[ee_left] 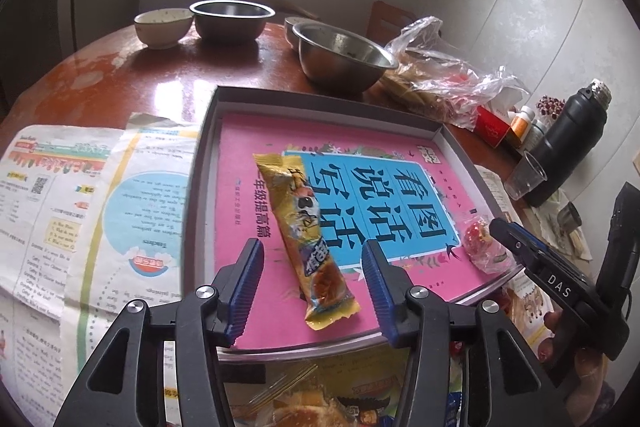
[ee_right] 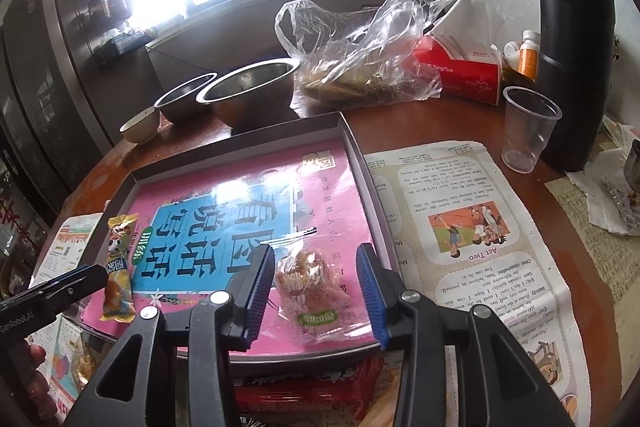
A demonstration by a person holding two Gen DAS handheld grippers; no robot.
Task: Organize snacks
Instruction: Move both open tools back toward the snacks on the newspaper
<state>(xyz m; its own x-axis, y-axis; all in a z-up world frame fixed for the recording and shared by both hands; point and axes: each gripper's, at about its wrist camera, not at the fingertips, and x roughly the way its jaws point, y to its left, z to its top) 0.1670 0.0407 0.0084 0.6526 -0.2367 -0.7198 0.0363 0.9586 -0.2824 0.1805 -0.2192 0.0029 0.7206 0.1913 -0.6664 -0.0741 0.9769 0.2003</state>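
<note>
Left gripper (ee_left: 312,259) hung open over the yellow snack bar (ee_left: 306,243) in the tray (ee_left: 320,97); right gripper (ee_right: 316,267) open astride the clear snack packet (ee_right: 310,291) beside it.

A hot-pink book cover (ee_left: 248,227) with a sky-blue panel and bold black characters is seen inside a grey tray (ee_left: 200,187). A yellow-gold snack wrapper (ee_left: 308,239) is patterned with a cartoon face and a purple band. A clear packet (ee_right: 310,291) shows orange-red contents. Blue ribbed pads are carried on each black gripper (ee_left: 314,287). The reddish-brown counter (ee_left: 140,75) is mottled with pale worn patches.
</note>
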